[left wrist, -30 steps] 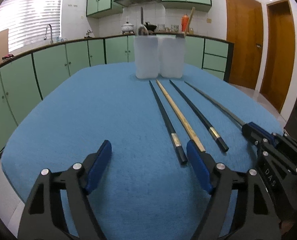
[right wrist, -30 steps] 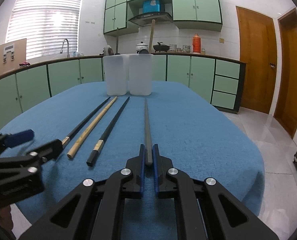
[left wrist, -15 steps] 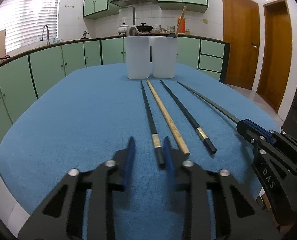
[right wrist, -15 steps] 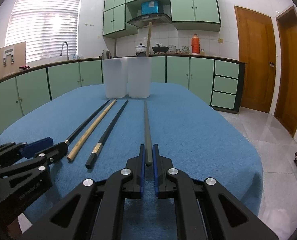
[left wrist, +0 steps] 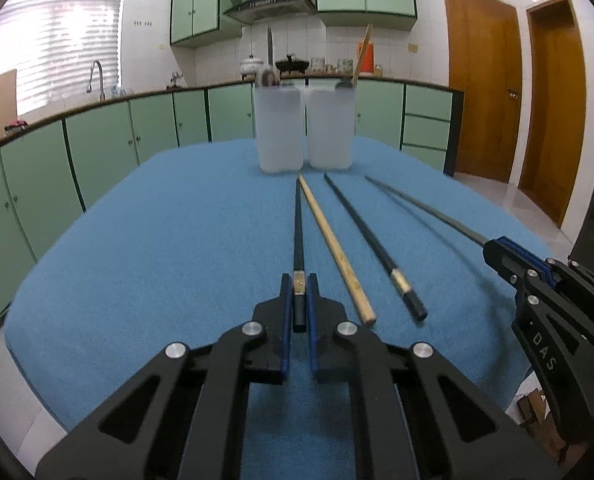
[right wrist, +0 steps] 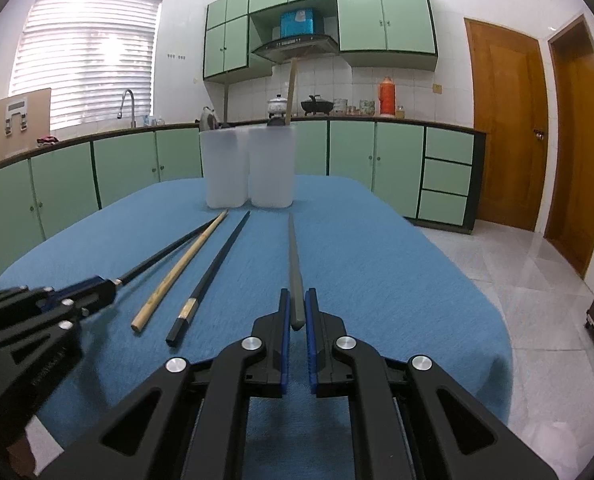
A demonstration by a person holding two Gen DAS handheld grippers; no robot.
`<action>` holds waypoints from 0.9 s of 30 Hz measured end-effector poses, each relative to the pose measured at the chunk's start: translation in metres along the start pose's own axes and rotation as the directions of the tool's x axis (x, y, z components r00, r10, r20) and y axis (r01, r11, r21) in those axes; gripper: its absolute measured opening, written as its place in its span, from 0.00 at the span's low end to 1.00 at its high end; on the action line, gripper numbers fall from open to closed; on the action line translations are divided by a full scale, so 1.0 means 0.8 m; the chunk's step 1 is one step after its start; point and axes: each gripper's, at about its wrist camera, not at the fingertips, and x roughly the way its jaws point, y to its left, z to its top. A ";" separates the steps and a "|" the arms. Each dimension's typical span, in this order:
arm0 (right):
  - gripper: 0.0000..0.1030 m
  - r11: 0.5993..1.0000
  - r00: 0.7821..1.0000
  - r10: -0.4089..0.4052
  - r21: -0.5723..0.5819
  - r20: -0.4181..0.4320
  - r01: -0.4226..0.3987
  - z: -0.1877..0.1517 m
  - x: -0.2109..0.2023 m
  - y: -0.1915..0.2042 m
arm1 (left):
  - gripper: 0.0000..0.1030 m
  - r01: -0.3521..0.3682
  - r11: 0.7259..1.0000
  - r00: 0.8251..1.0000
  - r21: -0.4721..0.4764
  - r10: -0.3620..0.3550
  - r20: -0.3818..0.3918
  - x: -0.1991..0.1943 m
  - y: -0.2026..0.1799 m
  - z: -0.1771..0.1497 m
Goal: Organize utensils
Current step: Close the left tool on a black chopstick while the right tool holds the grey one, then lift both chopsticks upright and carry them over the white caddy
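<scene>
A: Where is the black chopstick [left wrist: 297, 236] lying?
B: Centre frame on the desk [left wrist: 157, 248]; the left gripper [left wrist: 298, 300] is clenching its end.
A: The right gripper [right wrist: 297, 312]?
B: It is grasping the grey chopstick [right wrist: 294, 264], lower centre.

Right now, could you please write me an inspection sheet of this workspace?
Surface: table under a blue cloth, flat.
Job's things: four chopsticks lying side by side, tips toward two white containers at the far end; utensils already stand in both.
Clutter: nothing seen on the cloth.
Tongs: left tongs have just closed and are shut on the banded black chopstick; right tongs shut on the grey chopstick. The wooden chopstick and second black chopstick lie free between them.
Cables: nothing seen.
Surroundings: green kitchen cabinets, sink tap, range hood, two wooden doors.
</scene>
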 end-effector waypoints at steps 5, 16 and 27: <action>0.07 1.000 0.998 -0.007 -0.019 0.056 0.008 0.021 -0.014 -0.007 | 0.06 -0.011 1.000 0.996 0.023 0.009 0.094 -0.029 0.002 0.026; 0.07 0.998 0.990 0.057 -0.036 0.131 -0.053 0.110 -0.035 -0.025 | 0.06 0.012 0.999 0.964 0.031 -0.019 0.265 -0.071 0.011 0.105; 0.07 0.987 0.984 0.157 -0.042 0.089 -0.153 0.210 -0.019 -0.032 | 0.06 0.086 0.996 0.953 0.019 -0.088 0.290 -0.063 0.018 0.182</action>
